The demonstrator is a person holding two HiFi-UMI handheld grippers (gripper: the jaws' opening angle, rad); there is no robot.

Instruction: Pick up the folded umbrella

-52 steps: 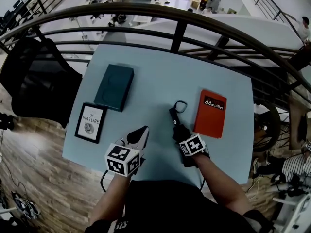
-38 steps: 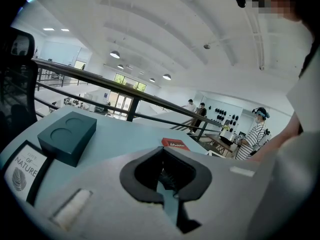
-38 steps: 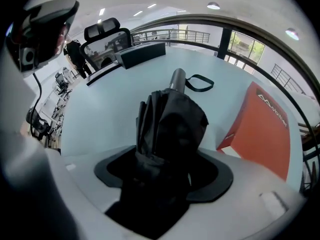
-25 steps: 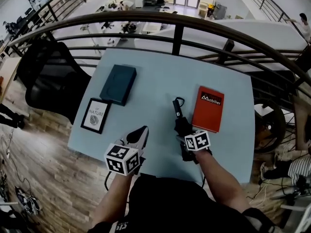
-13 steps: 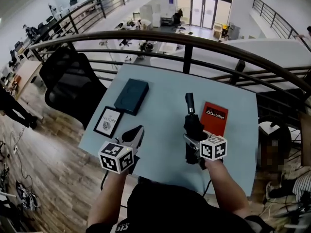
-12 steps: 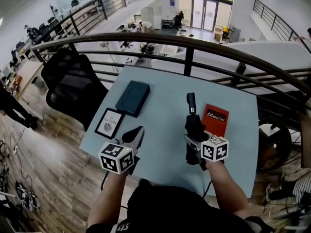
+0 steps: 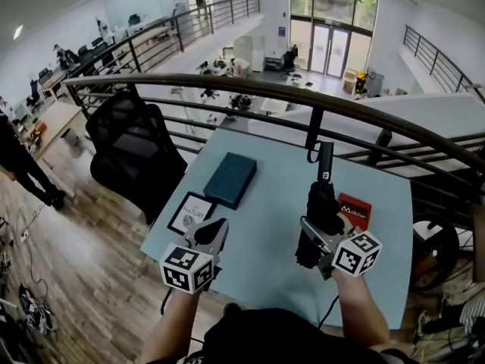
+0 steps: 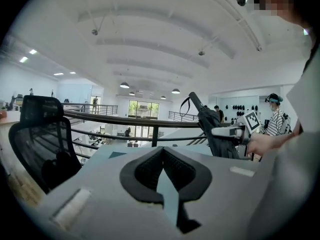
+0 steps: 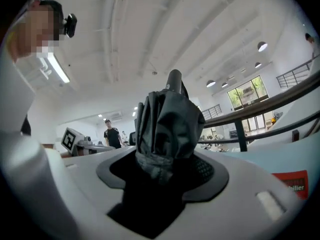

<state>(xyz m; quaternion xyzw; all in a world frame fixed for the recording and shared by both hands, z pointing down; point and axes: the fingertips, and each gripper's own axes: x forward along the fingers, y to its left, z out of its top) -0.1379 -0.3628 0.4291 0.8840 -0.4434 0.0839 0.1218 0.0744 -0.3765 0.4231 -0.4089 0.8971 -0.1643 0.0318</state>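
Rising off the blue table (image 7: pixel 261 230), the folded black umbrella (image 7: pixel 321 197) now stands handle-up in the air above the red notebook (image 7: pixel 354 211), where a second ago it lay flat beside it. The right gripper (image 7: pixel 309 240) pinches its bunched canopy, while the left gripper (image 7: pixel 214 233) hovers with tongs pressed together, empty. The pick-up looks essentially done.

Light blue table (image 7: pixel 265 226). On it: a teal box (image 7: pixel 230 180), a framed print (image 7: pixel 191 212) just beside it, and a red book (image 7: pixel 355 210).
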